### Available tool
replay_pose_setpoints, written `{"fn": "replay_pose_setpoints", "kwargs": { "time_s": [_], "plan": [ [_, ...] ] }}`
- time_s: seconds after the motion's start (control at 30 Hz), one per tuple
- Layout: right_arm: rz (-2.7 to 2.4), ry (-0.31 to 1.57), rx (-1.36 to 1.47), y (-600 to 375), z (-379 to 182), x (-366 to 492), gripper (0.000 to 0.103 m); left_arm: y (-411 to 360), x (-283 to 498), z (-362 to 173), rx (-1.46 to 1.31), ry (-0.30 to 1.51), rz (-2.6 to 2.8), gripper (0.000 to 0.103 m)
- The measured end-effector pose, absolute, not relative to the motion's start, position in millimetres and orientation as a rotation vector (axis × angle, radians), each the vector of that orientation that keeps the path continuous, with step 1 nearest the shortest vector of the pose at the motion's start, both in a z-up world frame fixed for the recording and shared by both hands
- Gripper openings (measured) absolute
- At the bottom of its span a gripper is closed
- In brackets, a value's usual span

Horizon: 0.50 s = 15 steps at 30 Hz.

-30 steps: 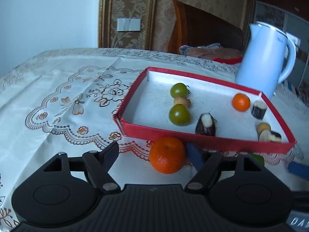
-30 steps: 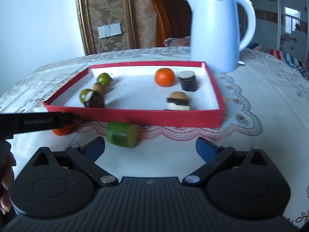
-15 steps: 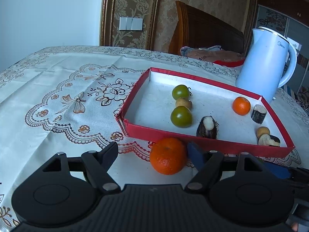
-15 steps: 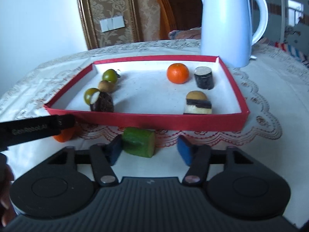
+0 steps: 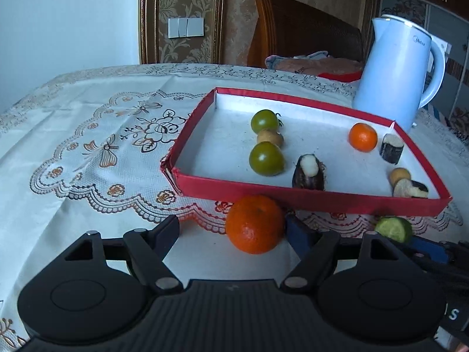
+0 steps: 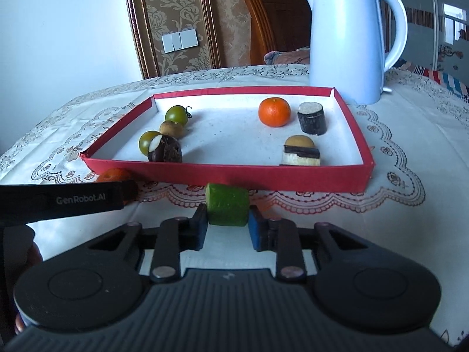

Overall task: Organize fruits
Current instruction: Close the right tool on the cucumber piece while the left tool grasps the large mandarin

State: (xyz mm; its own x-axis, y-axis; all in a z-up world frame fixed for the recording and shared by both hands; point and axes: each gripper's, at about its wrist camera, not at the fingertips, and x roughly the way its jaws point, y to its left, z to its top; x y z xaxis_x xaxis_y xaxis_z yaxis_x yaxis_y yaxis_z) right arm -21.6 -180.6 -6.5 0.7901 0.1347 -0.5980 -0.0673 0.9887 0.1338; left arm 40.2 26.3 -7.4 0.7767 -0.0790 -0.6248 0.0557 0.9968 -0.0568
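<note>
The right gripper [image 6: 228, 228], black with blue pads, points down toward the red-walled cardboard tray [image 6: 222, 174], just before its near wall, jaws pressed on a green cylindrical fruit chunk [image 6: 227, 208]. The left gripper [image 5: 234, 231] stands beside it before that wall, jaws apart around an orange tangerine [image 5: 254, 223].

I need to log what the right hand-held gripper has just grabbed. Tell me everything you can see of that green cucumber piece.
The green cucumber piece is a short, stubby cylinder with smooth bright-green skin and a paler cut end, seen in the left wrist view. It lies on its side on the lace tablecloth, just in front of the red tray, outside it. The right hand-held gripper is shut on it, blue pads pressing both sides.
</note>
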Motion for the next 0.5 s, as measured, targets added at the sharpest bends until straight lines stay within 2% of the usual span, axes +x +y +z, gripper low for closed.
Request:
{"fn": "replay_pose_setpoints", "kwargs": {
  "time_s": [0.13, 0.33, 0.5],
  "plan": [
    [0.11, 0.646, 0.108, -179.8, -6.2, -22.3, 0.027, 23.1, 38.8, -8.0, -0.013, 0.672, -0.086, 0.077],
    [0.106, 0.646, 0.093, -177.7, -6.6, -21.6, 0.027, 19.0, 38.5, -8.7, 0.01, 0.674, -0.107, 0.06],
    [0.105, 0.659, 0.113, -178.1, -4.6, -14.6, 0.027, 16.8, 37.7, -9.0, 0.019, 0.672, -0.115, 0.055]
  ]
}}
